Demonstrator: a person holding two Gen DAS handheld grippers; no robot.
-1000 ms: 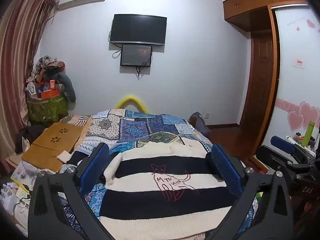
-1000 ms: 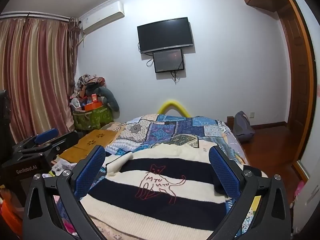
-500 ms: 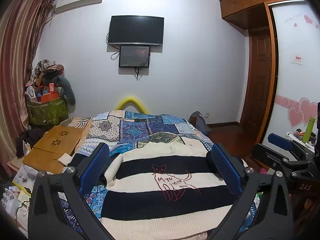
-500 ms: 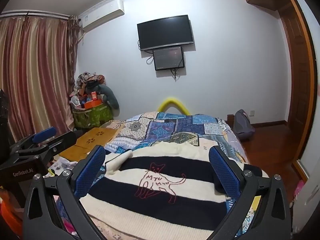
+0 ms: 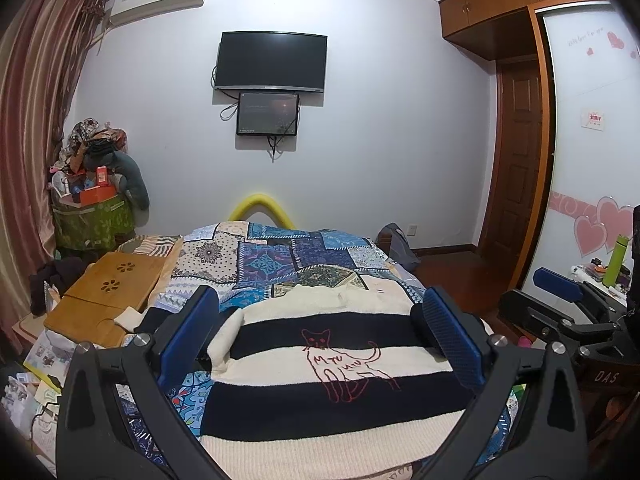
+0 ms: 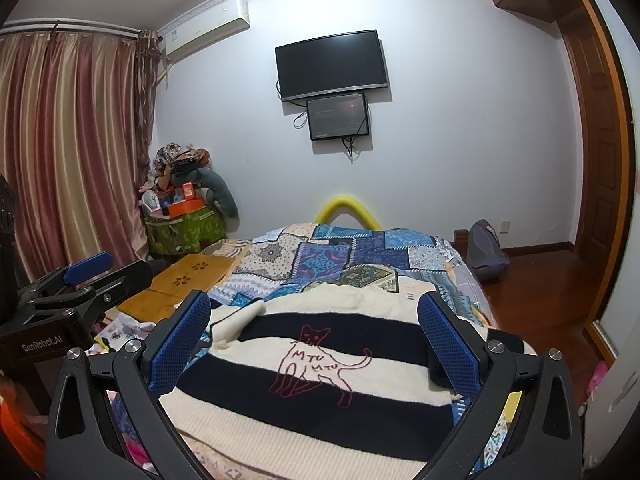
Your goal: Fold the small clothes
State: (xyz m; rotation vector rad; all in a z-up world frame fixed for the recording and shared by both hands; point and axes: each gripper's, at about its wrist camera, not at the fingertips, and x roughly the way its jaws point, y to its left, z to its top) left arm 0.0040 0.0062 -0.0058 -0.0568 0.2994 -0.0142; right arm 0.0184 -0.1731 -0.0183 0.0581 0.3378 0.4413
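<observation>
A cream and navy striped sweater [image 5: 320, 384] [image 6: 320, 384] with a red cat outline lies spread flat on the near end of the bed, its left sleeve folded inward over the chest. My left gripper [image 5: 320, 332] hovers open above the sweater's front, nothing between its blue pads. Over the same sweater my right gripper [image 6: 316, 336] also stands open and empty. Each gripper shows in the other's view: the right gripper [image 5: 568, 296] at the right edge, the left gripper [image 6: 76, 276] at the left edge.
The bed carries a blue patchwork quilt [image 5: 280, 256] [image 6: 340, 252]. A wooden lap table [image 5: 108, 292] [image 6: 184, 280] sits to the bed's left, with a cluttered green basket [image 5: 92, 220] behind it. A bag [image 6: 486, 252] rests on the wooden floor at right, near a door.
Both cameras have tilted slightly upward and pulled back a little; the sweater sits lower in the frames. Both grippers stay open and the sweater has not moved.
</observation>
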